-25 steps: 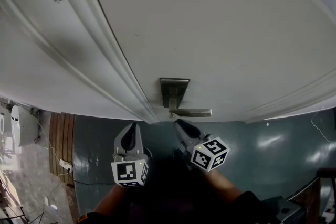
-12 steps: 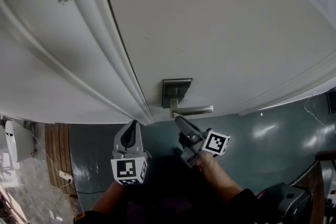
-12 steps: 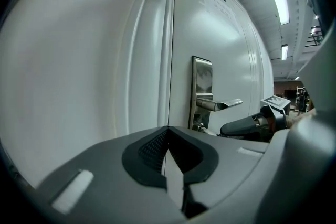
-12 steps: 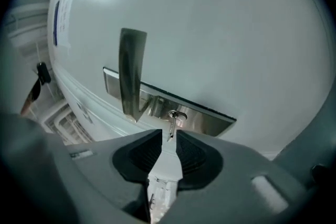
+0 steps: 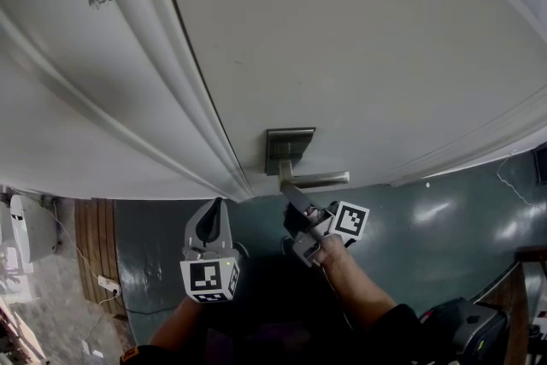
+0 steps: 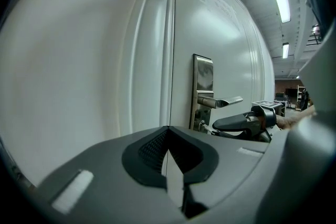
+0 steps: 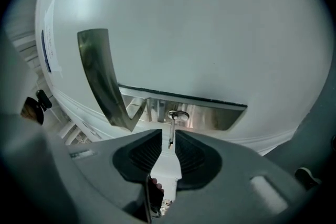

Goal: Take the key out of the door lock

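The door (image 5: 342, 55) is smooth and white-painted. Lock plate (image 5: 289, 145) and key (image 7: 171, 131) are shiny metal. The floor (image 5: 444, 226) looks glossy.

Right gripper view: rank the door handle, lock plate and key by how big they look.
Largest, tied: door handle and lock plate look alike; handle sits nearer, so unranked.
Smallest: key.

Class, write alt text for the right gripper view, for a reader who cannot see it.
A key sticks out of the lock in a white door, its end between the open fingers of the right gripper, not yet clamped. A metal lever handle shows at left.
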Available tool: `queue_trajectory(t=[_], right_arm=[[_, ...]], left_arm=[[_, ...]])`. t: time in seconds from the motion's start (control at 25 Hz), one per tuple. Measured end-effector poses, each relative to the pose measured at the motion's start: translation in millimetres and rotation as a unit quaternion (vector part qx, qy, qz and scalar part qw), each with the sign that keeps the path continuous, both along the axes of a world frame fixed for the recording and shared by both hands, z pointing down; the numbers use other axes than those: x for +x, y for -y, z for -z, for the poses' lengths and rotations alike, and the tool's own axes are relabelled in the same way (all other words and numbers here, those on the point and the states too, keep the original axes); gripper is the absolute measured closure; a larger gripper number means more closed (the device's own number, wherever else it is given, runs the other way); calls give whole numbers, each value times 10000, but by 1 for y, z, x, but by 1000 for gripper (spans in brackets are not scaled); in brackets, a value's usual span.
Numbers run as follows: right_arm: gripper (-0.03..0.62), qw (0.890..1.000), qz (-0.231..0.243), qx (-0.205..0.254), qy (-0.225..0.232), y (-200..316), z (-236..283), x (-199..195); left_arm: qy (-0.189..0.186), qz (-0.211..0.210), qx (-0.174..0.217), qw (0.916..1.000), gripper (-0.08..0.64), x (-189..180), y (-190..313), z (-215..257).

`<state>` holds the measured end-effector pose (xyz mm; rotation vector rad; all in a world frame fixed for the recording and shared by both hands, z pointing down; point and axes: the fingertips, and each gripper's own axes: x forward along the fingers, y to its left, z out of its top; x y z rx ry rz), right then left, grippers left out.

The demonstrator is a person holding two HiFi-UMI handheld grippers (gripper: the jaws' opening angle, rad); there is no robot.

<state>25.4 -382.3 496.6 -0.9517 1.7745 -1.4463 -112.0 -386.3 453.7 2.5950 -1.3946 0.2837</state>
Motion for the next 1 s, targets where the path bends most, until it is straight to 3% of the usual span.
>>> queue_trajectory(t=[0.4, 1.0], right_arm=[[569, 9995, -60, -143, 273, 10, -5, 0], [578, 9986, -105, -282, 436, -6, -6, -5]], left_arm=[[24, 130, 35, 9999, 541, -5, -4, 1], [41, 81, -20, 10000, 541, -8, -11, 0]])
